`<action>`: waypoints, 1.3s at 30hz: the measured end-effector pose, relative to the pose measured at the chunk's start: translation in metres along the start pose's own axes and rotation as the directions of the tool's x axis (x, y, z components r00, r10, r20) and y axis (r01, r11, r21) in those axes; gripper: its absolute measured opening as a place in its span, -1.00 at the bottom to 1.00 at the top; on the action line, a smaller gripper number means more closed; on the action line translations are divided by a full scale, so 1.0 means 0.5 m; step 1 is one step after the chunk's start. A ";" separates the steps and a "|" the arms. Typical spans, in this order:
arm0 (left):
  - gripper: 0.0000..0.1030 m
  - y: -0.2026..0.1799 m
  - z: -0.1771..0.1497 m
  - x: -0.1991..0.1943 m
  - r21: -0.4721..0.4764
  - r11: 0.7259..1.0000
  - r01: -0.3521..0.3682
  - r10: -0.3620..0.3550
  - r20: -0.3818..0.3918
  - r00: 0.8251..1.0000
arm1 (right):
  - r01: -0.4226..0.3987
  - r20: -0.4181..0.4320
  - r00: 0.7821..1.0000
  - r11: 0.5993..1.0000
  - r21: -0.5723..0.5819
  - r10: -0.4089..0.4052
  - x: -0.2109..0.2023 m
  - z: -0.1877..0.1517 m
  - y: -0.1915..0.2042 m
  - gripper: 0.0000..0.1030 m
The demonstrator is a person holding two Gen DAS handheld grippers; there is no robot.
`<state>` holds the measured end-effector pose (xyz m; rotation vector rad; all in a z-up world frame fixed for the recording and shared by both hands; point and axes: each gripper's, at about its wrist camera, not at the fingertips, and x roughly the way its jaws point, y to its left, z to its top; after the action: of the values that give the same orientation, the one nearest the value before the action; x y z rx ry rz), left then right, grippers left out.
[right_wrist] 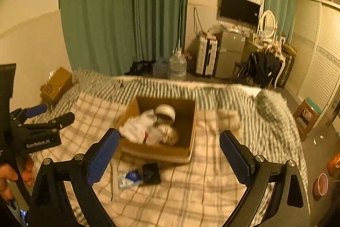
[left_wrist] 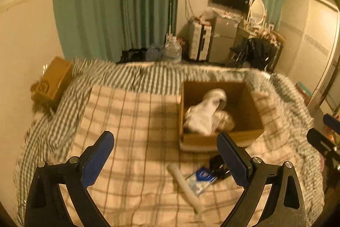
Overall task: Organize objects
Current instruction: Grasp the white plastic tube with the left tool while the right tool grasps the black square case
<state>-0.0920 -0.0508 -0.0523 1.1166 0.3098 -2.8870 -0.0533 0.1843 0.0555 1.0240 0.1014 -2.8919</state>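
An open cardboard box (left_wrist: 221,114) is seen on the checked blanket (left_wrist: 131,120) of the bed; white cloth or wrapping (left_wrist: 204,118) and some rounded pale things are lying inside it, though blur keeps them from being told apart; just in front of the box, on the blanket, three loose things are left: a pale tube (left_wrist: 184,186), a blue-and-white packet (left_wrist: 203,179) and a small black object (left_wrist: 217,165); the tube's long axis is laid slanting, its far end toward the box and its near end toward the cameras.

The left gripper (left_wrist: 165,156) is held with its jaws spread wide and nothing between them; the loose things are found just inside and below its right finger; the right gripper (right_wrist: 169,155) is likewise released and empty, and the same things lie below its left finger (right_wrist: 102,156), so they are placed between the two hands, neither being clearly nearer; it is judged that either would have to be lowered and turned inward to reach them.

The black object is partly covered by a finger in the left view; what it is cannot be made out; the packet's print is not readable; a second box (left_wrist: 53,82) at the bed's far left corner is blurred.
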 end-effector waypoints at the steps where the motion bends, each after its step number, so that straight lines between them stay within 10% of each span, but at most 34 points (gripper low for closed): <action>1: 0.94 0.002 -0.020 0.024 -0.005 1.000 -0.009 0.009 -0.021 1.000 | -0.001 -0.028 1.000 1.000 -0.003 0.001 0.027 -0.022 0.006 0.86; 13: 0.90 -0.003 -0.193 0.268 -0.004 1.000 -0.029 0.026 -0.326 0.945 | -0.011 -0.287 0.958 0.999 0.053 0.026 0.287 -0.180 0.004 0.86; 19: 0.25 -0.031 -0.236 0.328 0.032 0.999 0.021 -0.006 -0.423 0.906 | -0.023 -0.383 0.923 0.999 0.027 0.032 0.391 -0.231 0.030 0.77; 30: 0.12 -0.048 -0.248 0.367 -0.025 0.991 0.128 -0.125 -0.465 0.876 | -0.061 -0.460 0.886 0.998 0.009 0.058 0.465 -0.272 0.050 0.08; 34: -0.62 -0.058 -0.253 0.353 -0.045 0.976 0.215 -0.212 -0.455 0.865 | -0.064 -0.442 0.895 0.998 0.022 0.067 0.446 -0.275 0.043 -0.09; 39: -0.79 -0.064 -0.261 0.315 -0.028 0.975 0.221 -0.210 -0.443 0.871 | -0.040 -0.389 0.920 0.999 0.028 0.048 0.392 -0.272 0.030 -0.09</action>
<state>-0.1254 0.0127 -0.2463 1.8594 0.4374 -2.7805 -0.1188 0.1723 -0.1740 1.5716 0.0693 -2.6115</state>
